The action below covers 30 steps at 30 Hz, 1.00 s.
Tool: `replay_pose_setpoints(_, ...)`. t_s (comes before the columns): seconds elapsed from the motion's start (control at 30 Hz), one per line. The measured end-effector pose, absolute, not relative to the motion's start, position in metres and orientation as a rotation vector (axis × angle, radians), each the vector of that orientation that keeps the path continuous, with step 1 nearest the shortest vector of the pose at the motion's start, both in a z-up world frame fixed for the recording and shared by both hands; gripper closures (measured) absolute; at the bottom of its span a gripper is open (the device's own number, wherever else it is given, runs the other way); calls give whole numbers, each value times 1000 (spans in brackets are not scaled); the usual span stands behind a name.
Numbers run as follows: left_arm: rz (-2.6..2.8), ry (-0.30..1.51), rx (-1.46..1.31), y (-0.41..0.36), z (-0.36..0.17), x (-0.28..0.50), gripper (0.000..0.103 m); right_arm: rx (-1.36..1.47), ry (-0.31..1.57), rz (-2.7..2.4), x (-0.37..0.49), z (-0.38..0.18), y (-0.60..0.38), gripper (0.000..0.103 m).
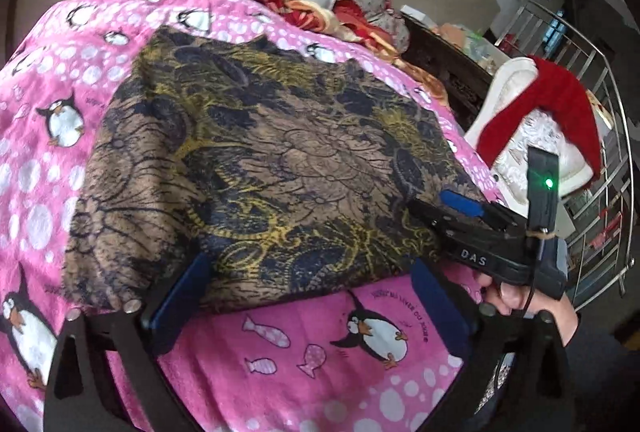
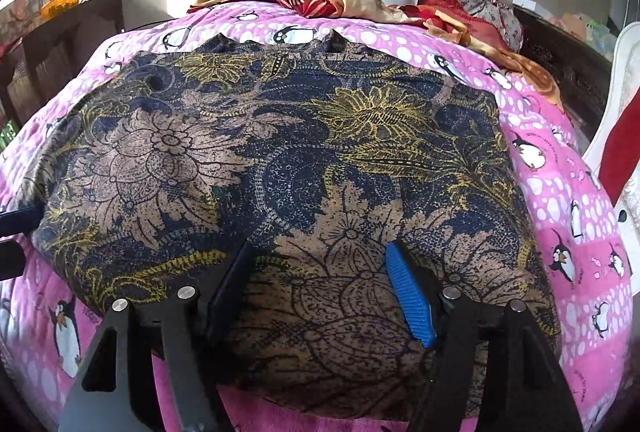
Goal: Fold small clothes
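Both grippers wide: left gripper (image 1: pixel 310 296), right gripper (image 2: pixel 320 264) | garment (image 2: pixel 280 160) flat | penguin blanket (image 1: pixel 320 360)

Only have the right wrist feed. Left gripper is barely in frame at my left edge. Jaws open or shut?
Observer: Open. The left gripper has its jaws spread at the near hem of the patterned garment, not clamped on it.
Operator: Garment's left side flat?
Observer: Yes. The left wrist view shows it lying flat on the pink penguin blanket, with the left edge not folded over.
Operator: Anything behind the white chair on my right?
Observer: A metal rack stands behind the white chair, which has a red cloth draped over it.
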<state>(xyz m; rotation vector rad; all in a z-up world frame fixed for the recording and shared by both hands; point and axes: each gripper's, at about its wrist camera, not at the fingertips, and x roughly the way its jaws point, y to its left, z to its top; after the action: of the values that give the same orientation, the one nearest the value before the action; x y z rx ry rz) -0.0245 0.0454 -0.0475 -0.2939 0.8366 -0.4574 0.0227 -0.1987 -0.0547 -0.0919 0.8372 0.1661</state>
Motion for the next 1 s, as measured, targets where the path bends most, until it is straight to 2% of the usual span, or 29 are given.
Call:
replay_pose_setpoints(0.17, -493, 838, -403, 61, -50, -22, 0, -64, 835, 177, 23, -54, -204, 27)
replay_pose_setpoints(0.4, -533, 866, -852, 118, -56, -52, 0, -82, 831, 164, 21, -53, -201, 26)
replay_pose_setpoints(0.47, -517, 860, -907, 128, -63, -60, 3, -85, 829, 163, 21, -53, -202, 26)
replay_pose_setpoints(0.83, -304, 898, -1005, 138, -63, -15, 4, -87, 826, 160, 19, -52, -202, 26)
replay_pose_setpoints(1.0, -390, 934, -821, 113, -56, -19, 5, -81, 826, 165, 19, -52, -202, 26)
